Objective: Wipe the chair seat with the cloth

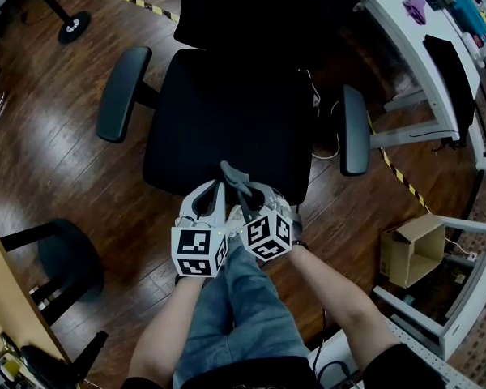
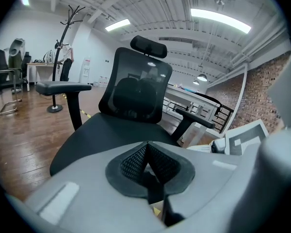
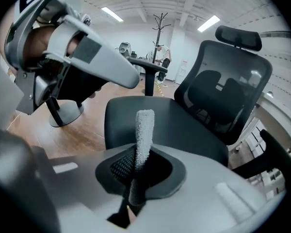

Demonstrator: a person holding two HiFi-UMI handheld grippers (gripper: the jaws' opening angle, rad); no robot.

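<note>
From above, looking down the head view, both tools hang side by side over the front edge of the black chair seat (image 1: 227,120), just beyond the person's knees. The left gripper (image 1: 211,194) and the right gripper (image 1: 255,197) nearly touch each other. A grey cloth (image 1: 233,175) pokes up and forward from the right one, its free end over the seat's front rim. Two armrests (image 1: 123,94) flank the seat, and a cardboard box (image 1: 409,250) sits on the wooden floor (image 1: 49,152) well off to the right. Along the left gripper view, the jaws are pressed together with their dark ribbed pads meeting and nothing caught between them. The seat and mesh backrest (image 2: 136,89) lie ahead, and the other tool's white body shows at the right edge. Along the right gripper view, the jaws are clamped on the cloth's lower end. The textured grey strip stands up out of the pads, leaning slightly, its tip in front of the seat surface. Whether it touches the seat cannot be told. The left tool shows at the upper left.
</note>
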